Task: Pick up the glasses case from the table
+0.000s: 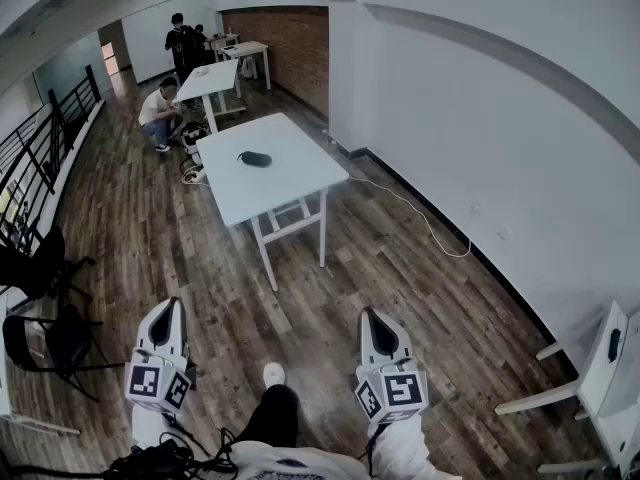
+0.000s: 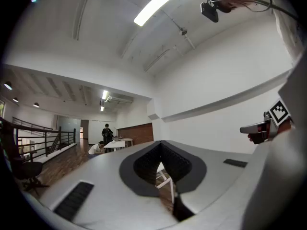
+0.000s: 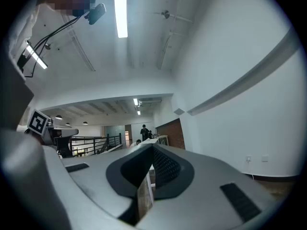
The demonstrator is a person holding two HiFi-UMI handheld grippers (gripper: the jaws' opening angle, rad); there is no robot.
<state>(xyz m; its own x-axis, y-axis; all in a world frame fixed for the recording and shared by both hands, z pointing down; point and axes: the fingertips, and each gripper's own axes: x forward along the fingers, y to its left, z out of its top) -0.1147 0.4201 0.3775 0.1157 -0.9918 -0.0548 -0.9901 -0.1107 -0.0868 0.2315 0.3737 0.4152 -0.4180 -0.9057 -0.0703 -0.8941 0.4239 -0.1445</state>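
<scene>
The glasses case [image 1: 255,158], a dark oval, lies near the middle of a white table [image 1: 290,183] several steps ahead. My left gripper [image 1: 171,306] and right gripper [image 1: 369,315] are held level and low in front of my body, over the wooden floor and far short of the table. Both show their jaws shut with nothing between them. In the left gripper view the left gripper [image 2: 160,153] leaves only a narrow slit, with white table legs [image 2: 165,177] showing through. The right gripper [image 3: 152,153] looks the same. The case is hidden in both gripper views.
Beyond the table a person crouches [image 1: 158,110] and another stands [image 1: 182,40] beside more white tables [image 1: 210,78]. Black chairs [image 1: 45,340] and a railing [image 1: 40,138] line the left. A white cable [image 1: 425,216] runs along the right wall, with white furniture [image 1: 600,373] at the lower right.
</scene>
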